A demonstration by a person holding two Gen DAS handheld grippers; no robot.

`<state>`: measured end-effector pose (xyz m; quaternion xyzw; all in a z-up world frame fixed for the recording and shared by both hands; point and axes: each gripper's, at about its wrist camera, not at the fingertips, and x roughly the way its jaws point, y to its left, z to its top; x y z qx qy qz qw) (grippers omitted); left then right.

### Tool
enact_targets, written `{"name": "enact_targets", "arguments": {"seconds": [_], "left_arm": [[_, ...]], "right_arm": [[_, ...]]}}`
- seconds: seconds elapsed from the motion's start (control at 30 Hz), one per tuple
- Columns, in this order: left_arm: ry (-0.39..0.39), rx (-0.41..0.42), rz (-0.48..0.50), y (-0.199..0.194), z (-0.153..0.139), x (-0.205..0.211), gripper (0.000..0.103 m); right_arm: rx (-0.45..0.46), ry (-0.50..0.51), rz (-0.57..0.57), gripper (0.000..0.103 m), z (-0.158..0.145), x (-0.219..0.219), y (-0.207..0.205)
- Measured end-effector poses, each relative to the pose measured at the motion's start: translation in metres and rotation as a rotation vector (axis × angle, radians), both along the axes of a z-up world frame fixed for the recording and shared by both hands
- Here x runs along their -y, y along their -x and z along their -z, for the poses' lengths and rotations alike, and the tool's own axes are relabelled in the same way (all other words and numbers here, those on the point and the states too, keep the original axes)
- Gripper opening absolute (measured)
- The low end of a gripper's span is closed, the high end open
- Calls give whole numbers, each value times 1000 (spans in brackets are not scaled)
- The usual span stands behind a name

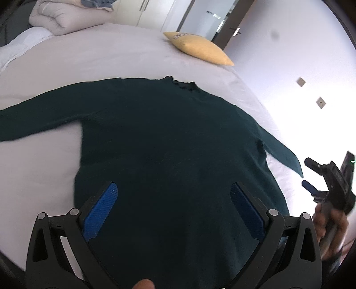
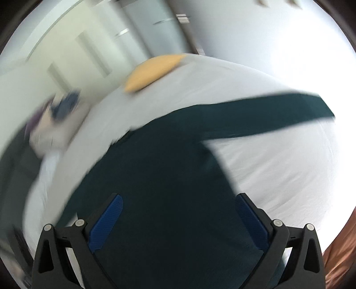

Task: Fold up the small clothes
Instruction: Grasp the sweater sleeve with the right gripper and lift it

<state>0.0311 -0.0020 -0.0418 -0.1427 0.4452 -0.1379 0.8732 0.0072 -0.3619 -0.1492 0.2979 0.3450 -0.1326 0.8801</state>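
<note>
I am looking down over a dark green sweater (image 1: 169,142) that is lying flat on the pale bed sheet (image 1: 89,57), collar at the far side, hem nearest me, one sleeve running out to the left and the other reaching toward the right edge of the bed. My left gripper (image 1: 173,209) is hovering above the lower body of the garment with its jaws standing wide apart and nothing between them; my right gripper (image 2: 178,219) is likewise spread open and empty over the near right part of the body. Its view is smeared by motion, so I am only guessing that it is hanging above the fabric rather than touching it. A yellow cushion (image 1: 200,47) is sitting at the far edge, well clear of the work, and a folded duvet (image 1: 66,15) is resting at the far left corner. I judge that folding is not yet begun, so the first fold is the step in hand. To do it well, I am planning to pinch one sleeve near its cuff, taking only that sleeve's layers, lift it low, and lay it across the chest without dragging the body out of square.
</note>
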Motion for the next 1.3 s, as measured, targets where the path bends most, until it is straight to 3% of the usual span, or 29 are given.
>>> {"name": "enact_targets", "arguments": {"seconds": [0.17, 0.33, 0.43, 0.6, 0.77, 0.9, 1.0, 1.07, 1.17, 1.3], "left_arm": [[-25, -92, -6, -32, 22, 10, 103], [21, -77, -13, -68, 33, 12, 103], [49, -82, -6, -94, 41, 17, 103], [135, -90, 27, -129, 49, 28, 103], [155, -91, 72, -158, 58, 44, 103], [166, -78, 105, -179, 63, 53, 102], [173, -76, 119, -187, 66, 62, 102], [190, -80, 122, -200, 68, 63, 102], [217, -83, 122, -211, 72, 61, 102], [277, -83, 113, -224, 73, 60, 102]], "right_arm": [[43, -149, 235, 103, 33, 118, 19], [80, -320, 423, 97, 74, 213, 31], [148, -381, 464, 94, 83, 240, 31], [199, -367, 494, 94, 81, 264, 10], [236, -388, 578, 91, 81, 281, -2], [238, -371, 609, 74, 82, 286, -4], [208, -354, 621, 46, 85, 292, -10], [180, -346, 645, 13, 85, 298, -11], [122, -236, 615, 11, 68, 289, -31], [71, 10, 421, 9, 19, 236, -93]]}}
